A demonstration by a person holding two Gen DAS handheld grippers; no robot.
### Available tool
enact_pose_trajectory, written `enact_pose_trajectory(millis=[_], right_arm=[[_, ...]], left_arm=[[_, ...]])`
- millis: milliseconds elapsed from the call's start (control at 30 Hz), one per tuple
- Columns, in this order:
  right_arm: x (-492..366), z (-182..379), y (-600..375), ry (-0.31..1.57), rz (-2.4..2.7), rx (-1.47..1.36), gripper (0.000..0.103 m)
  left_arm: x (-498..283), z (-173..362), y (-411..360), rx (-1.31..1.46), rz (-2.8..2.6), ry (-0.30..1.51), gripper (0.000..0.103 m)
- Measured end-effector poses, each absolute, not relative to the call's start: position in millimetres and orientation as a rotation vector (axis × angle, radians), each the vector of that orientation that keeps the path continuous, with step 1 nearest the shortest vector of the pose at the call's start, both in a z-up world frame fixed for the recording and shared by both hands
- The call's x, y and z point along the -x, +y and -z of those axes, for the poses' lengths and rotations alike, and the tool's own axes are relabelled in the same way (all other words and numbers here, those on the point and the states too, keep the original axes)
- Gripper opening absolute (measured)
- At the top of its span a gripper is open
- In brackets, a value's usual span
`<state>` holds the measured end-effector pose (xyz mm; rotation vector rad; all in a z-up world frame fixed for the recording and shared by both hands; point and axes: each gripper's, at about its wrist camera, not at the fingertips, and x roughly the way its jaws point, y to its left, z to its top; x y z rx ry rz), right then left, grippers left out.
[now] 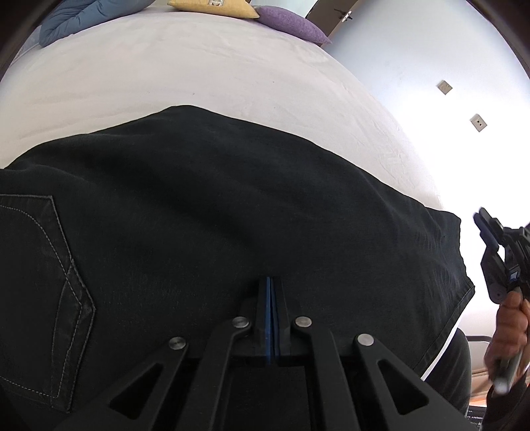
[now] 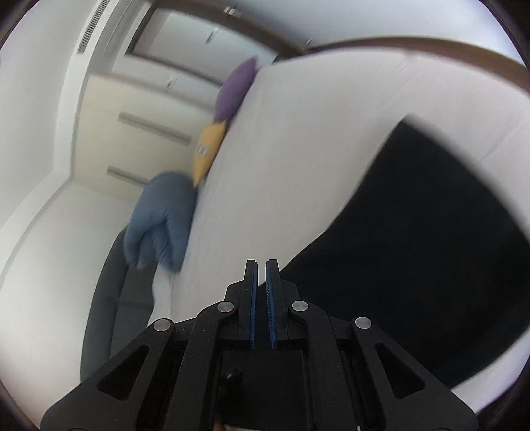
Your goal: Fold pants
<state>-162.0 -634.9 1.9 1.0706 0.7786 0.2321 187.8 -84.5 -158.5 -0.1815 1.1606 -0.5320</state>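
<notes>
Black pants (image 1: 232,205) lie folded on the white bed (image 1: 165,73), with a stitched back pocket (image 1: 43,281) at the left. My left gripper (image 1: 270,280) is shut, its blue pads together and its tips down against the cloth; I see no fabric between the pads. My right gripper (image 1: 482,217) is off the right end of the pants, in the air, held by a hand (image 1: 510,325). In the right wrist view, which is blurred, the right gripper (image 2: 261,263) has only a thin slit between its pads and holds nothing; the pants (image 2: 414,232) lie beyond it to the right.
Blue (image 1: 73,20), yellow (image 1: 215,6) and purple (image 1: 291,23) pillows line the bed's far end. A white wall with two outlets (image 1: 444,87) runs along the right side. A dark grey padded object (image 2: 106,298) stands beside the bed (image 2: 298,149).
</notes>
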Motion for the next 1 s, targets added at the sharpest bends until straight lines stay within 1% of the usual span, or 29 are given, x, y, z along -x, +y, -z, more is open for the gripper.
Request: enact_pose_trajectory(millis=[100,167,200,233,267,333,467,567,633,700,767,833,900,933,1000], right_arm=[[129,32,-572,0.922,-0.320,-1.036,0.006],[107,68,-555,1.026,-0.306,-1.076,0.006],[103,84,-557,1.062,-0.283,-1.097,0.005],[103,93,-568,1.048,-0.265,-1.108,0.000],[109,97,-582,1.022,-0.258,-1.103,0.000],[115,88,-624,0.964,-0.139,-1.057,0.000],[156,82,-737,0.836,0.058,-1.175,0.000],[183,78,-782,0.778,0.156,-1.183,0.000],[188,80,-793,0.776,0.148,-1.190,0.000],[185,71,-783,0.790,0.169,-1.070,0.000],[184,70,-780,0.777,0.189,-1.017,0.000],[183,75,-784,0.763,0.187,-1.028,0.000],[185,78,-788,0.768,0.171,-1.053,0.000],[187,79,-792,0.770,0.163,-1.059,0.000],[185,82,-797,0.771,0.150,-1.054,0.000]], left_arm=[[-186,159,-101,0.157,0.520,1.157,0.005],[-185,158,-102,0.145,0.520,1.155,0.005],[-185,158,-102,0.143,0.521,1.153,0.005],[-185,159,-102,0.140,0.524,1.151,0.005],[-185,159,-102,0.138,0.528,1.148,0.005],[-185,159,-102,0.141,0.529,1.145,0.005],[-184,156,-97,0.150,0.532,1.139,0.005],[-180,135,-94,0.114,0.499,1.111,0.002],[-181,109,-95,0.125,0.536,1.050,0.003],[-190,94,-102,0.129,0.565,1.023,0.003],[-204,91,-115,0.102,0.587,1.016,0.003],[-217,103,-127,0.073,0.610,1.051,0.003],[-229,130,-123,0.020,0.561,1.108,0.003],[-231,139,-112,0.038,0.562,1.113,0.004],[-235,146,-72,0.196,0.591,1.111,0.005]])
